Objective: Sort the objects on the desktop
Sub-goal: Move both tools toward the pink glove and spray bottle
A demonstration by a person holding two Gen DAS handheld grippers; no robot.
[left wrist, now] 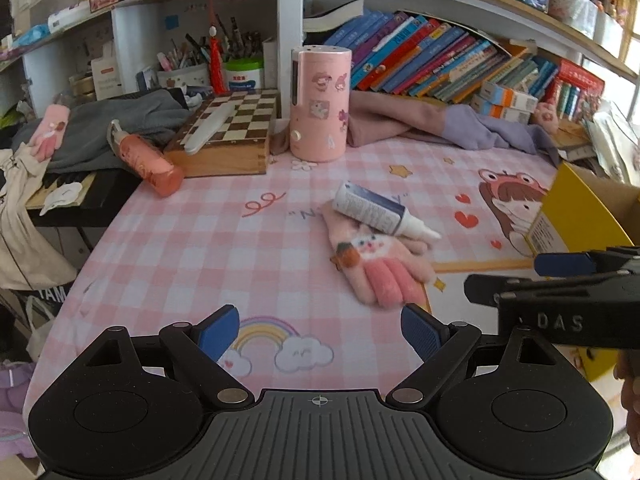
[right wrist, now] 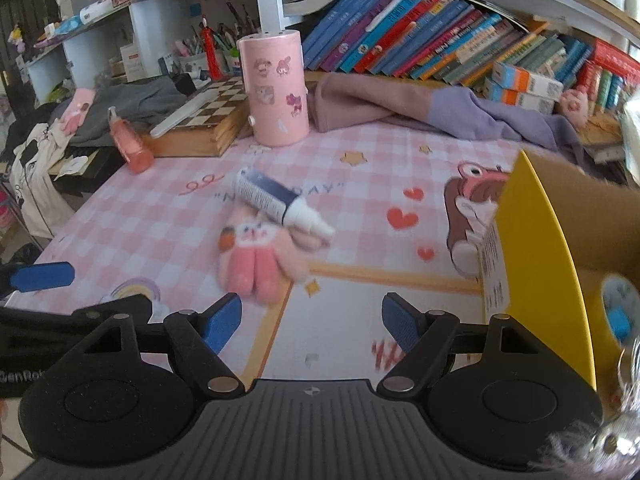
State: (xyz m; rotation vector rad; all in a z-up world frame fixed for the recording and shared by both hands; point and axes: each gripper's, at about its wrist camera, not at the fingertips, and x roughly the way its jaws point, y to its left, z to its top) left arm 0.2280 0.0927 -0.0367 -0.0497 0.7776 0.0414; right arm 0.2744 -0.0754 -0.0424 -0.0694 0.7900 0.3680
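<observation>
A pink knitted glove (left wrist: 378,262) lies on the pink checked table cover (left wrist: 200,248), with a white and blue tube (left wrist: 380,212) resting across its cuff. Both also show in the right wrist view: glove (right wrist: 260,258), tube (right wrist: 280,200). A yellow cardboard box (left wrist: 576,216) stands at the right; in the right wrist view the box (right wrist: 536,248) holds a roll of tape (right wrist: 618,308). My left gripper (left wrist: 320,332) is open and empty, short of the glove. My right gripper (right wrist: 311,322) is open and empty beside the box; it also shows in the left wrist view (left wrist: 532,280).
A pink cylinder holder (left wrist: 320,104), a wooden chessboard box (left wrist: 228,136) and a tipped orange-pink pump bottle (left wrist: 146,160) stand at the back left. Folded pink and purple clothes (left wrist: 440,124) lie under slanting books (left wrist: 440,56). The table edge drops off at the left.
</observation>
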